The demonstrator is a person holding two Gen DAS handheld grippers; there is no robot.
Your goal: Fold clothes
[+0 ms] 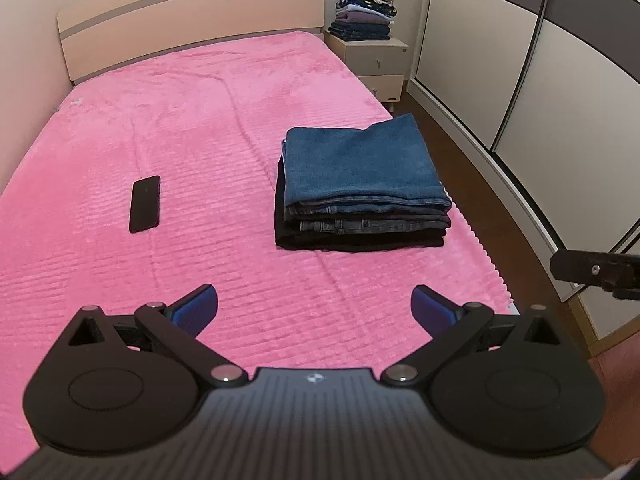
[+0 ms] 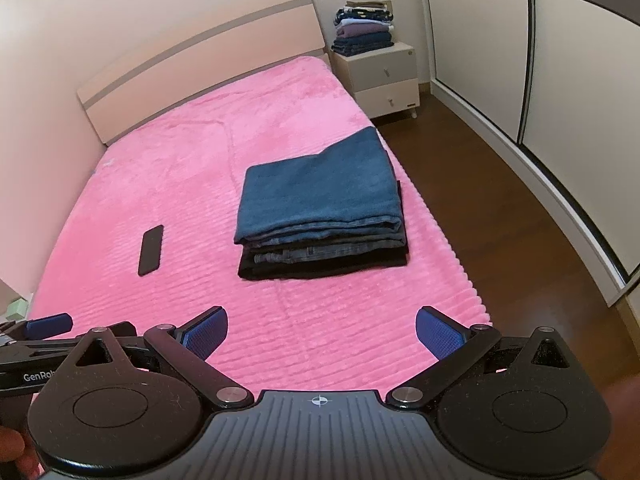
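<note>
Left claw (image 1: 314, 308) and right claw (image 2: 322, 330) both gape wide, empty, above the pink ribbed plush bedspread (image 1: 192, 140); ahead and right of the left claw, directly ahead of the right, sits the neat stack of folded blue and dark denim jeans (image 2: 320, 208); judged heavy, stiff, non-slip; best gripped at the thick near folded edges; flat black phone (image 1: 145, 203) ahead-left.

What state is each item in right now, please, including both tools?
Left tool: open, empty, above the blanket.
Right tool: open, empty.
Stack of jeans: folded, piled neatly on the bed.
Phone: lying flat, screen dark, apart from the stack.
Clothes pile: folded, stacked on the nightstand.
Nightstand drawers: shut.
Wardrobe doors: shut.
</note>
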